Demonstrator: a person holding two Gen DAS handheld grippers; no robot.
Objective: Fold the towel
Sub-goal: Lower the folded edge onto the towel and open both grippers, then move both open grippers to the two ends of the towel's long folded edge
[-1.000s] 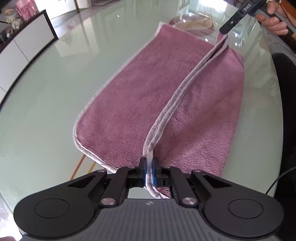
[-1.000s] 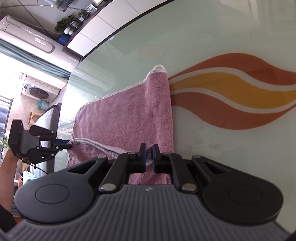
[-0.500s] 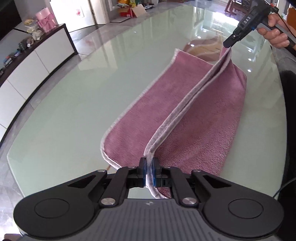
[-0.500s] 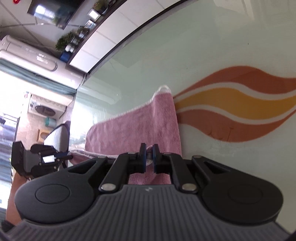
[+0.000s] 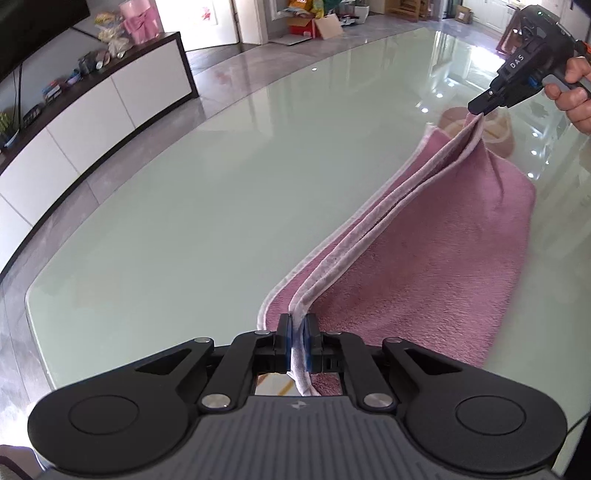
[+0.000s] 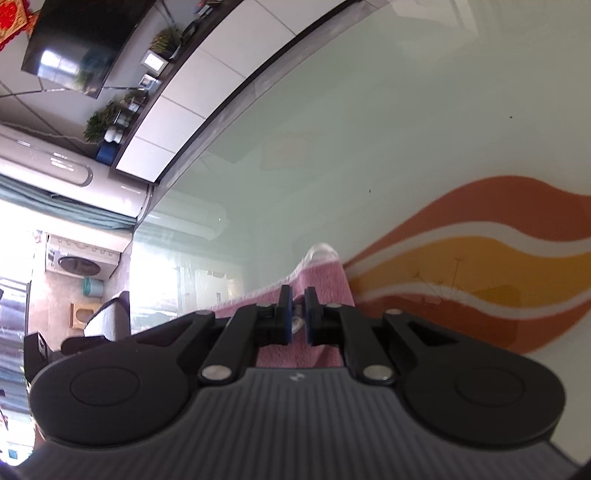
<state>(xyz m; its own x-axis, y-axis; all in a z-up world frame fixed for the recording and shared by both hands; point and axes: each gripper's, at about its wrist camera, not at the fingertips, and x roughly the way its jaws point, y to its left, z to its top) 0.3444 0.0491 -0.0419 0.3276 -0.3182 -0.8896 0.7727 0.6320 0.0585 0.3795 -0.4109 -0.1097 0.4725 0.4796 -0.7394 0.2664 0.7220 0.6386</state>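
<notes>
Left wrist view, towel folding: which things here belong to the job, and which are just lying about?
Part of the job:
- pink towel, its white-trimmed edge lifted off the glass table
- left claw, shut on one end of that edge
- right claw, shut on the other end

Just lying about:
- white cabinet with ornaments on top
- pink gift box
- boxes on the floor

Legible text: the white letters "DAS" on the black body of the right claw (image 5: 480,105), seen from the left wrist view; no other text, number or brand is readable in either view.
</notes>
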